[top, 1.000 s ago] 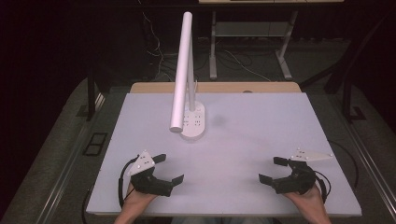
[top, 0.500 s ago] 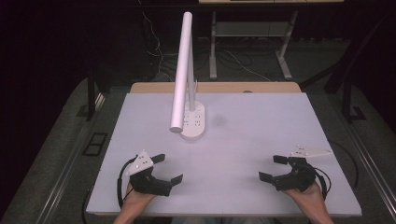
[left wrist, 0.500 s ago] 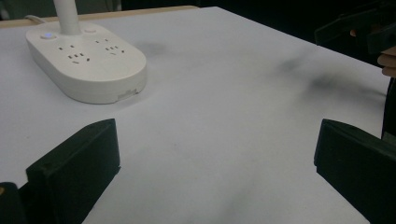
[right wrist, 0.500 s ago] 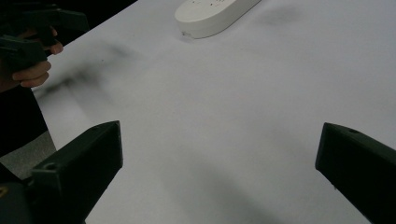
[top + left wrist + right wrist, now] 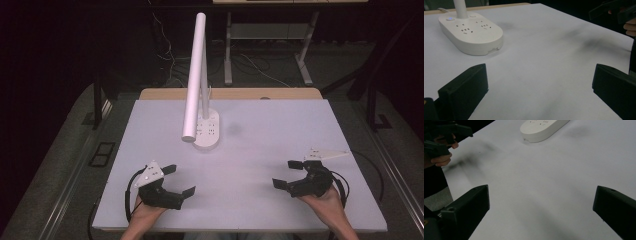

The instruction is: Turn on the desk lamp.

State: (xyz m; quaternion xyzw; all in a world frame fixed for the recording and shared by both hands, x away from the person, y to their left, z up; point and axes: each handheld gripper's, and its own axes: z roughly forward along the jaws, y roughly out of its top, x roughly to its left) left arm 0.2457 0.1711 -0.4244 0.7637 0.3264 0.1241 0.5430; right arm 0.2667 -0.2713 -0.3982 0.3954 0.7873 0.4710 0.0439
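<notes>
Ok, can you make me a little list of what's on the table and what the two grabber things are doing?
table: white top, wooden strip along the far edge
lamp: white desk lamp, long tube head tilted toward the person
lamp base: oval, with power sockets, a small button lit blue, stands left of the middle, far side
left gripper: fingers wide apart, holding nothing, near edge of the table
right gripper: fingers wide apart, holding nothing, near edge of the table
between the grippers: bare tabletop
</notes>
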